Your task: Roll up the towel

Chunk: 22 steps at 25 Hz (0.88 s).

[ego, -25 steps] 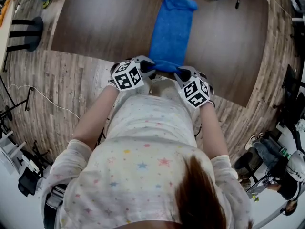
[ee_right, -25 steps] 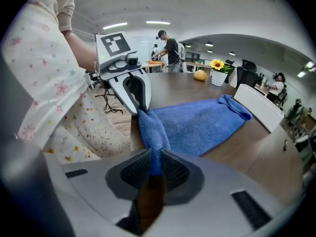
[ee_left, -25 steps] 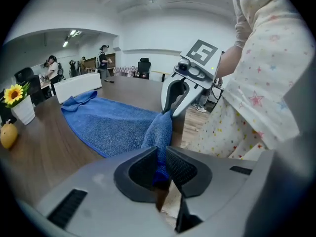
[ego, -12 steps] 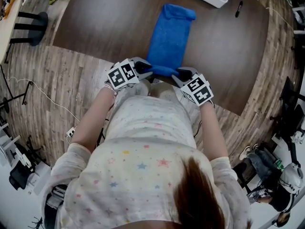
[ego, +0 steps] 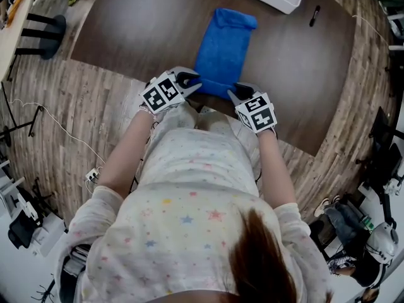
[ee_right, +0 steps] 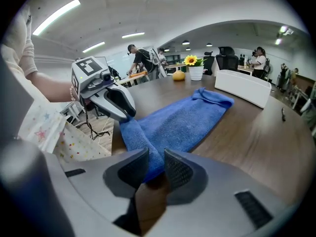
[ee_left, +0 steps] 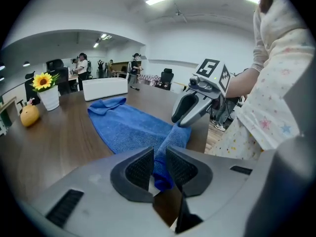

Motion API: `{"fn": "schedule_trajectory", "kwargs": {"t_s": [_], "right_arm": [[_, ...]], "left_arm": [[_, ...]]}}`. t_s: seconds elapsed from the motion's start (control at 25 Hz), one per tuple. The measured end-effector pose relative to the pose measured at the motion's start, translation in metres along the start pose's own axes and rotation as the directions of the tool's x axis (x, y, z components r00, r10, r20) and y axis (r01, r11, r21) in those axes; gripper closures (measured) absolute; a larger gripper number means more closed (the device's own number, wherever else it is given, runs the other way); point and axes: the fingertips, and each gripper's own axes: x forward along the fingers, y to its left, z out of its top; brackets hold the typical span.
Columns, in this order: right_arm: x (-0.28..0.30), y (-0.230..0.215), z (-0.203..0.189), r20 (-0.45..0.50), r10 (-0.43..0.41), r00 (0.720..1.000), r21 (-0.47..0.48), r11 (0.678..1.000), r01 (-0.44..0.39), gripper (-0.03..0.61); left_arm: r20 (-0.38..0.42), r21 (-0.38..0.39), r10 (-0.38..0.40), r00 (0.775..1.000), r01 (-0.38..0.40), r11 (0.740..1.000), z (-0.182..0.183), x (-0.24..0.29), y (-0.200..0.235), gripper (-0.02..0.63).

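My left claw [ego: 191, 81] and right claw [ego: 235, 92] have pushed toward 12 o'clock, both clamped on the blue terry towel [ego: 222, 49] at its rolled 6 o'clock end.

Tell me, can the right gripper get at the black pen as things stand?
Probably not yet: the right gripper is shut on the blue towel's rolled end. Once released, bare table leads to the black pen, though it lies far off.

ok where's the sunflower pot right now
In the left gripper view the sunflower pot stands far left on the table, beside an orange-yellow fruit and left of the white box.
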Motion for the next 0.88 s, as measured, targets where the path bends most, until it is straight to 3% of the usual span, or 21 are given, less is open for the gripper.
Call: {"fn": "schedule_trajectory", "kwargs": {"t_s": [0.2, 0.32, 0.44, 0.6, 0.72, 0.88], "right_arm": [[0.004, -0.006, 0.001, -0.003, -0.026, 1.000, 0.012, 1.000, 0.026, 0.492], [0.004, -0.008, 0.004, 0.001, -0.036, 0.999, 0.006, 0.999, 0.036, 0.494], [-0.003, -0.008, 0.011, 0.036, -0.044, 0.998, -0.026, 0.999, 0.045, 0.492], [-0.022, 0.007, 0.021, 0.106, 0.039, 0.994, -0.077, 0.997, -0.031, 0.487], [-0.016, 0.020, 0.011, 0.061, 0.065, 0.996, -0.133, 0.989, -0.056, 0.447], [0.002, 0.024, -0.008, -0.022, 0.012, 1.000, -0.251, 0.968, -0.017, 0.434]], "left_arm": [[0.016, 0.080, -0.062, 0.998, 0.061, 0.995, 0.012, -0.014, -0.013, 0.554], [-0.037, 0.116, -0.078, 0.996, 0.082, 0.990, 0.002, -0.004, -0.020, 0.481], [-0.092, 0.120, -0.069, 0.993, 0.080, 0.990, -0.016, 0.012, -0.020, 0.460], [-0.072, 0.116, -0.058, 0.996, 0.066, 0.991, -0.011, 0.019, -0.016, 0.457], [-0.070, 0.132, -0.062, 0.996, 0.071, 0.989, -0.011, 0.020, -0.015, 0.454], [-0.077, 0.141, -0.060, 0.995, 0.071, 0.987, -0.014, 0.019, -0.014, 0.450]]}}
